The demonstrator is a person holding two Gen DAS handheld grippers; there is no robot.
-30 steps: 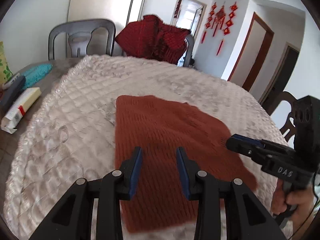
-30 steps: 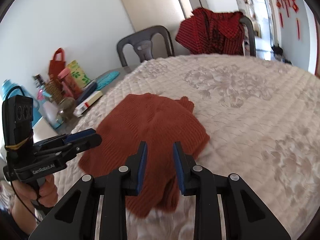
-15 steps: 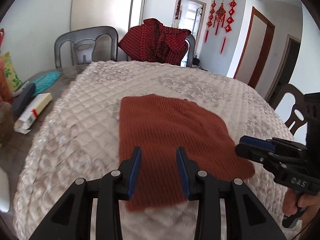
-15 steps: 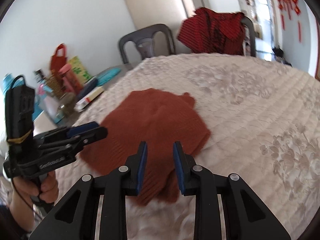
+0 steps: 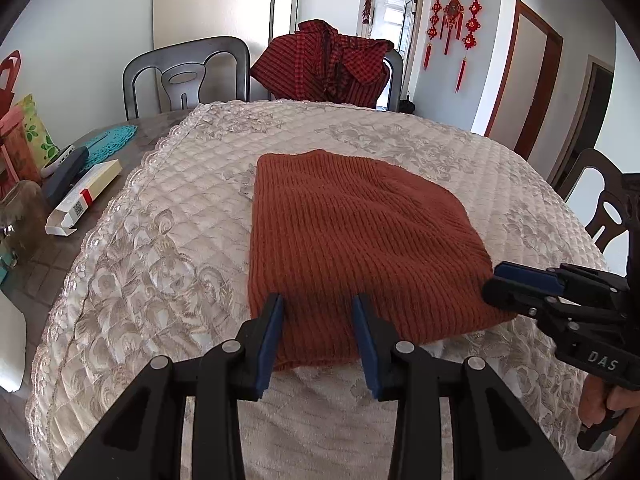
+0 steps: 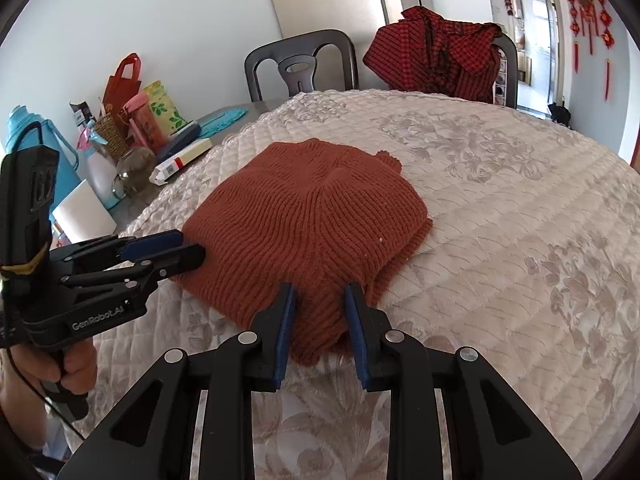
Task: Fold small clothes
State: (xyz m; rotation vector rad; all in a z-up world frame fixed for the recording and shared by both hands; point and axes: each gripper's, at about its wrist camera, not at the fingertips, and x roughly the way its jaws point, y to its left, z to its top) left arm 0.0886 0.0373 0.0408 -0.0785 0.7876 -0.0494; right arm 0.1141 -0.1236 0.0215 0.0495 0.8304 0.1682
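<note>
Rust knit top lies folded on the bench, with both tongs by its near edge

The knit top (image 5: 360,248) lies flat in a neat folded shape on the quilted cover (image 5: 160,248) that is spread over the bench (image 5: 52,248). The left tongs (image 5: 318,334) are partly open, with a gap between the blue pads, and they hold nothing; their tips sit over the near edge of the top. The right tongs (image 6: 320,330) are partly open too and hold nothing, and they sit over the near corner of the top. I cannot tell if the tips touch the cloth. A red check shirt (image 5: 328,64) hangs on a chair (image 5: 394,76) at the far side. A white box (image 5: 84,198) lies on the bare bench to the left
</note>
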